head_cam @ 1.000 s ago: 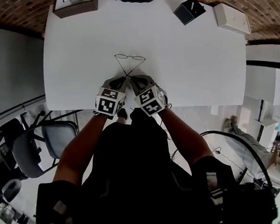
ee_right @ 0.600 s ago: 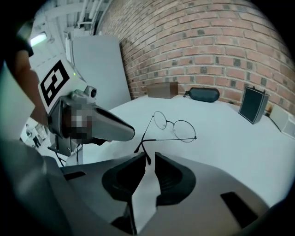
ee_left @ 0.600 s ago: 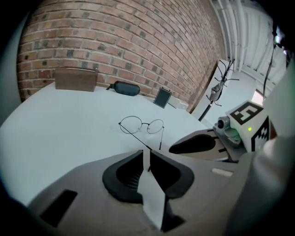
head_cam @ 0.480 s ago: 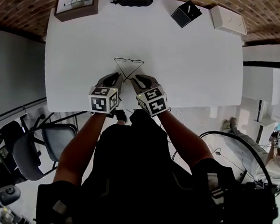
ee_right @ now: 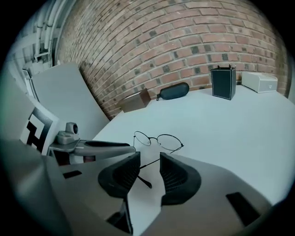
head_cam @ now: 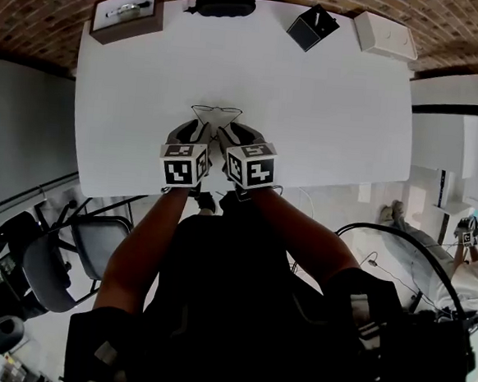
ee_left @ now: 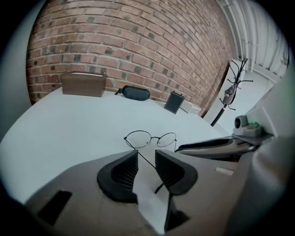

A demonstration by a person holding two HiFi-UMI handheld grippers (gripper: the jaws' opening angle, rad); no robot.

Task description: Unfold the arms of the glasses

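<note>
Tongs L [head_cam: 198, 129]/R [head_cam: 228, 132] abreast, opening round glasses [head_cam: 216, 109]

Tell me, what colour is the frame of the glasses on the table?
Black: the glasses have a thin dark wire frame. It shows best in the left gripper view.

The glasses [head_cam: 216, 113] lie on the table [head_cam: 336, 111], midway along and nearer its front edge. Along the far edge, from left corner to right corner, stand the left box [head_cam: 127, 14], a case [head_cam: 225, 4], a holder [head_cam: 311, 27] and the right box [head_cam: 385, 35].

The white table [head_cam: 336, 111] bears wire-rimmed glasses [head_cam: 216, 110] near its front edge, and along its far edge a brown box [head_cam: 127, 12], black glasses case [head_cam: 225, 4], black container [head_cam: 311, 27] and white box [head_cam: 385, 35].
</note>
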